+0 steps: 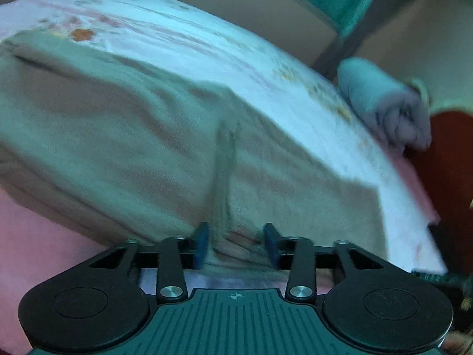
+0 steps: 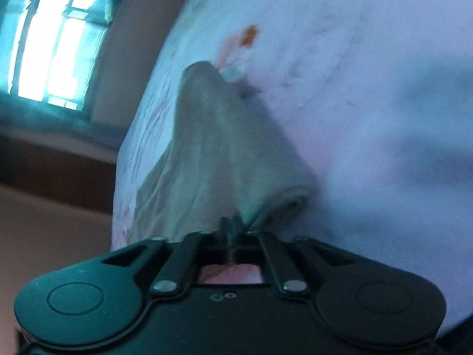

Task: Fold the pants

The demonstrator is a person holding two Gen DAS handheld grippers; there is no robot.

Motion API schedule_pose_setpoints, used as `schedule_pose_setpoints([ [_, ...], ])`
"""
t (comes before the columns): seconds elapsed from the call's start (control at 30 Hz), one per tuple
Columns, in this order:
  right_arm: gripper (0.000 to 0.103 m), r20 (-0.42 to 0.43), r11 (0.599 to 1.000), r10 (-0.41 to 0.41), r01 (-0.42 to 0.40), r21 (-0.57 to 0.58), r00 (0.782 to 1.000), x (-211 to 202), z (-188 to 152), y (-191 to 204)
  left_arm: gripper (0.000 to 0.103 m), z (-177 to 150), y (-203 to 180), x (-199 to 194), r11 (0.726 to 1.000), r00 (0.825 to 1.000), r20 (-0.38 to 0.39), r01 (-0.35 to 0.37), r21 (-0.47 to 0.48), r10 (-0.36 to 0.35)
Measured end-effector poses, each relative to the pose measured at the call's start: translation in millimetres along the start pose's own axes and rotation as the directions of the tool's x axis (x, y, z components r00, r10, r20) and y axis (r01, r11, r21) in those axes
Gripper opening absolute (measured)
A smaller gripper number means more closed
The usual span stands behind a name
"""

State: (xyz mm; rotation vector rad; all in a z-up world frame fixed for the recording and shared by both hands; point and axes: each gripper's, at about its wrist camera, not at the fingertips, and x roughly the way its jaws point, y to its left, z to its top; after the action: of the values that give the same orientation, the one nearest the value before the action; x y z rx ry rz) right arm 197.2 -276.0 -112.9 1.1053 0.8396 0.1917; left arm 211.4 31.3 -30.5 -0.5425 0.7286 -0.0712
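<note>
I see the beige pants (image 1: pixel 124 136) spread on the floral bedsheet (image 1: pixel 236 59). My left gripper (image 1: pixel 236 245) straddles their near edge, fingers apart; my right gripper (image 2: pixel 232 227) pinches their hem. Rolled grey cloth (image 1: pixel 384 109) beyond the pants; window (image 2: pixel 56 38) behind the bed.

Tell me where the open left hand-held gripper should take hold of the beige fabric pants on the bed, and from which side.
Grip the bunched ridge of the beige fabric pants that rises between the fingers of the left hand-held gripper. Come straight forward from the near edge, low over the floral bedsheet. The raised fold offers cloth to pinch; the flat areas beside it do not.
</note>
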Motion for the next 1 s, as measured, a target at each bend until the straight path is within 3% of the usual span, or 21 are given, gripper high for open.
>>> schedule_pose_setpoints([
  [0.03,0.016,0.018,1.0,0.023,-0.023,-0.009,1.0,-7.3,0.6,3.6,0.072,4.0,8.4,-13.8,1.0,0.999,0.049,-0.002,-0.014,0.003],
  [0.07,0.026,0.047,0.998,0.04,-0.038,-0.044,0.998,-15.2,-0.3,9.7,0.084,8.4,19.0,-30.9,1.0,0.994,0.105,-0.008,-0.019,0.01],
  [0.17,0.035,0.078,0.987,0.016,-0.003,-0.162,0.997,-29.8,-3.4,29.2,0.085,19.1,62.3,-70.8,0.998,0.981,0.193,-0.014,-0.057,0.025],
  [0.37,0.035,0.05,0.978,0.001,0.01,-0.207,0.999,-14.9,-19.1,44.2,0.085,30.9,163.9,-101.0,0.975,0.97,0.235,-0.009,-0.221,0.062],
  [0.5,0.035,0.031,0.969,-0.037,0.044,-0.243,0.999,-5.4,-28.6,52.2,0.085,46.1,223.7,-89.4,0.915,0.966,0.258,0.113,-0.386,-0.01],
  [0.57,0.036,0.031,0.966,-0.053,0.059,-0.251,0.998,-3.7,-32.8,54.9,0.085,53.9,242.4,-73.6,0.891,0.972,0.233,0.095,-0.444,0.012],
  [0.67,0.036,0.042,0.968,-0.057,0.066,-0.242,0.997,-4.2,-35.3,61.9,0.081,61.4,271.6,-52.2,0.843,0.973,0.229,0.148,-0.517,-0.031],
  [0.77,0.036,0.063,0.966,-0.064,0.078,-0.245,0.996,-9.2,-37.4,68.0,0.081,73.5,280.8,-36.6,0.852,0.971,0.235,0.168,-0.496,-0.055],
  [0.93,0.036,0.088,0.957,-0.084,0.105,-0.27,0.993,-3.8,-43.0,79.1,0.079,82.9,273.9,-19.6,0.908,0.961,0.276,0.144,-0.395,-0.032],
  [0.97,0.036,0.087,0.953,-0.09,0.111,-0.28,0.992,0.3,-45.1,82.2,0.048,84.0,273.7,-22.1,0.917,0.96,0.28,0.114,-0.382,-0.003],
  [1.0,0.036,0.088,0.949,-0.099,0.121,-0.292,0.991,4.7,-48.0,85.9,0.046,83.0,276.9,-22.9,0.909,0.961,0.277,0.107,-0.403,0.01],
])
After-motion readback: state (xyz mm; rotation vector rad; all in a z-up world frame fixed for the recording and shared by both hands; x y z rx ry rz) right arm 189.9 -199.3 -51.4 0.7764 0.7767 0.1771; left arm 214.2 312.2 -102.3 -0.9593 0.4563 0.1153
